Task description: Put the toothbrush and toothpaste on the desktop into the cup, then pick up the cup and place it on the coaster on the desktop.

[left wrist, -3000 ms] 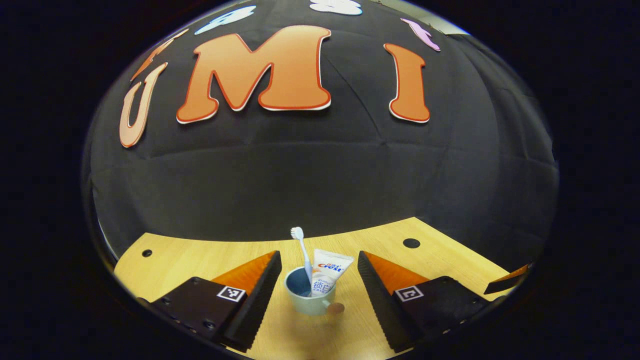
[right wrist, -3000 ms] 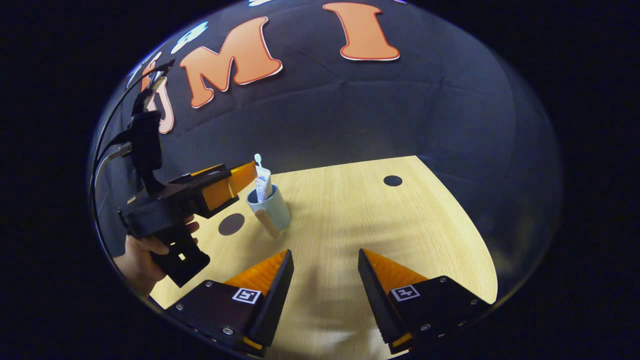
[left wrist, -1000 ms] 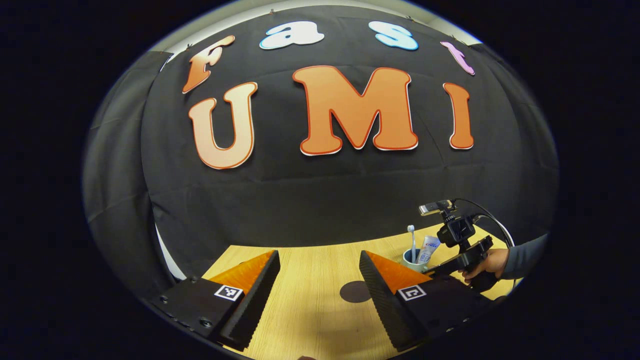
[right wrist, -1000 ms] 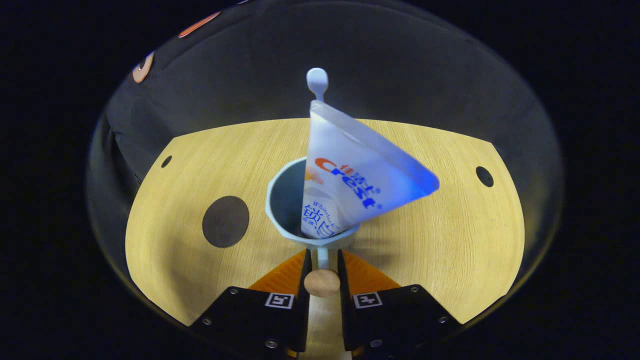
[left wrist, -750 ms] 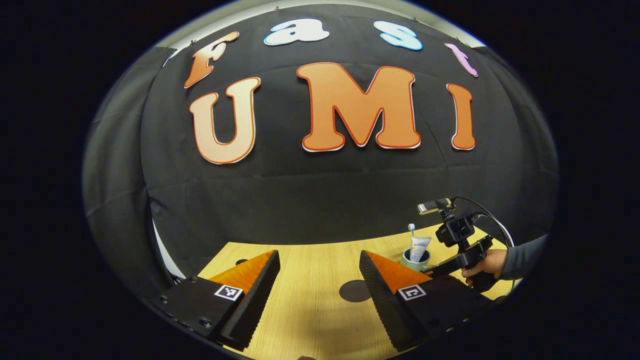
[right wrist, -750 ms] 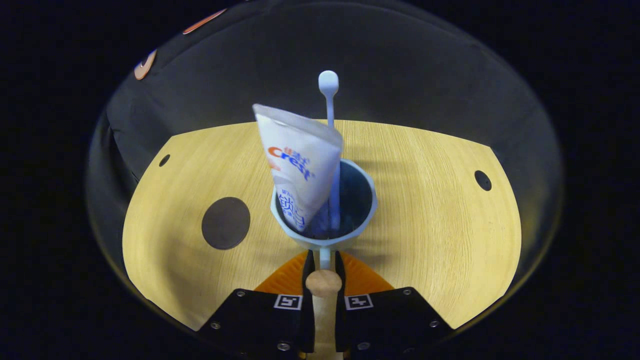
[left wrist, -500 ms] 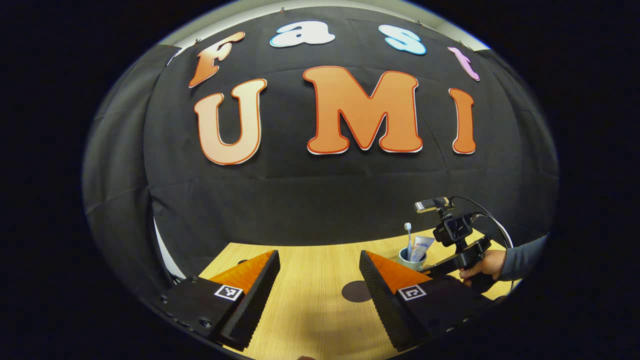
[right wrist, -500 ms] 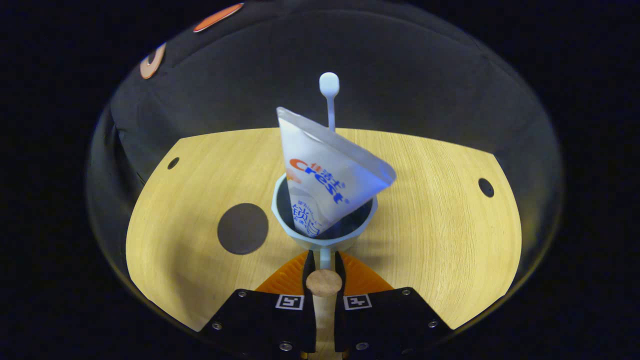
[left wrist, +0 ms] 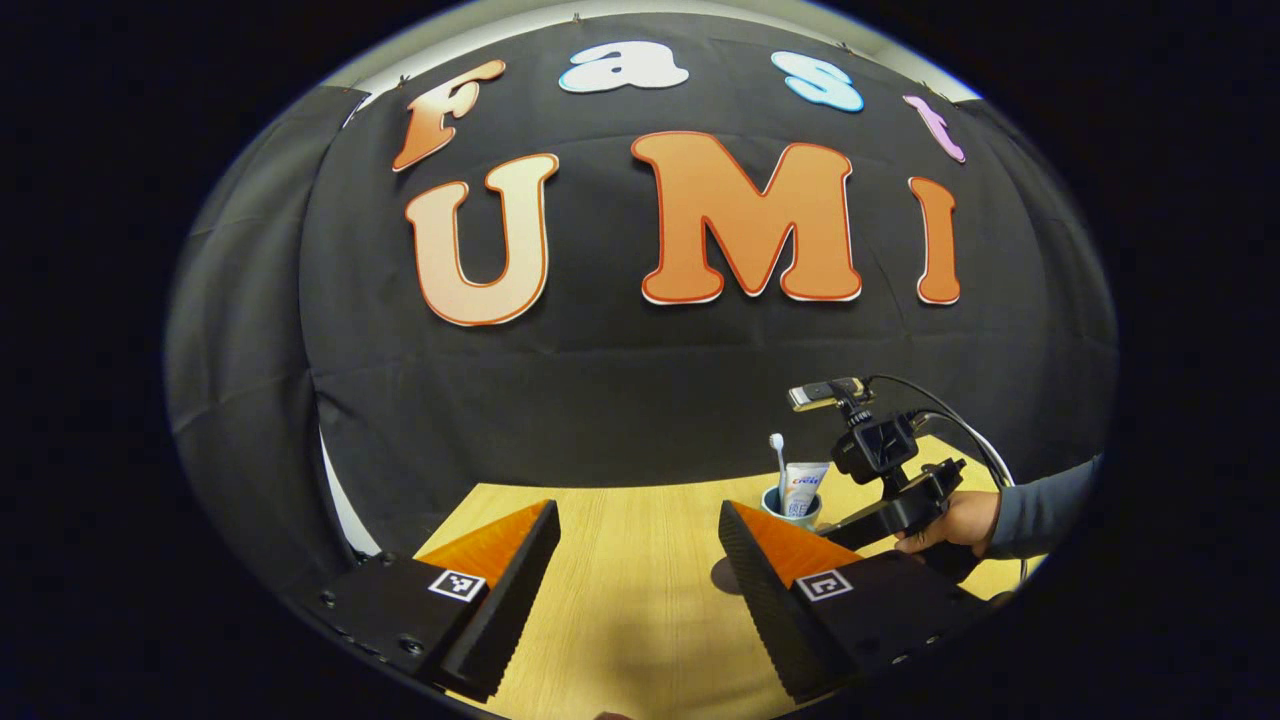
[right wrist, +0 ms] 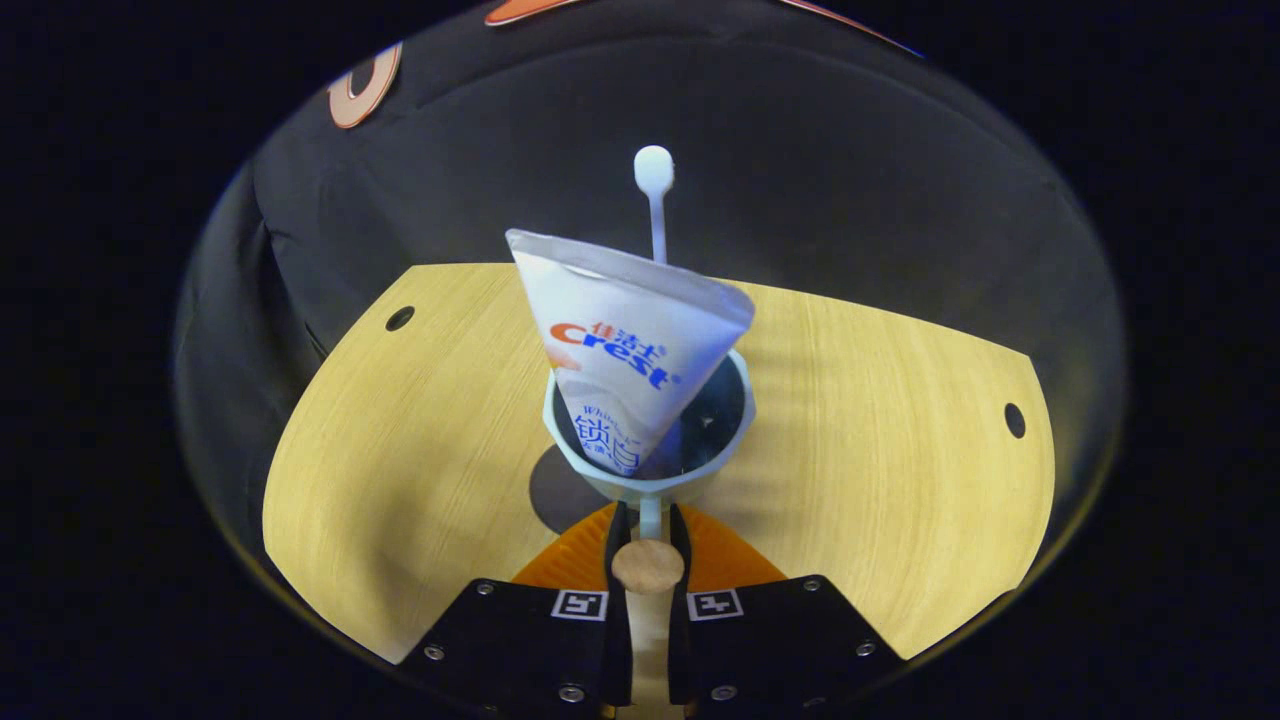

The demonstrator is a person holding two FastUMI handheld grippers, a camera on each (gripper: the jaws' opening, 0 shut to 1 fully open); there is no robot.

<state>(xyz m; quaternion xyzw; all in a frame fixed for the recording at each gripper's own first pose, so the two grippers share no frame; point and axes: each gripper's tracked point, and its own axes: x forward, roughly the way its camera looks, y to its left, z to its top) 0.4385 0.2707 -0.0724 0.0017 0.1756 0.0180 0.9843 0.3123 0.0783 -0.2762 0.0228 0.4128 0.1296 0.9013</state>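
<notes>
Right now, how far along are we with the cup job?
Done: the toothbrush and toothpaste stand in the cup. In hand: the right claw is shut on the cup's handle, holding it over the dark coaster, partly hidden behind it. Left: set the cup down on the coaster and let go. The left claw is open, holding nothing.
</notes>
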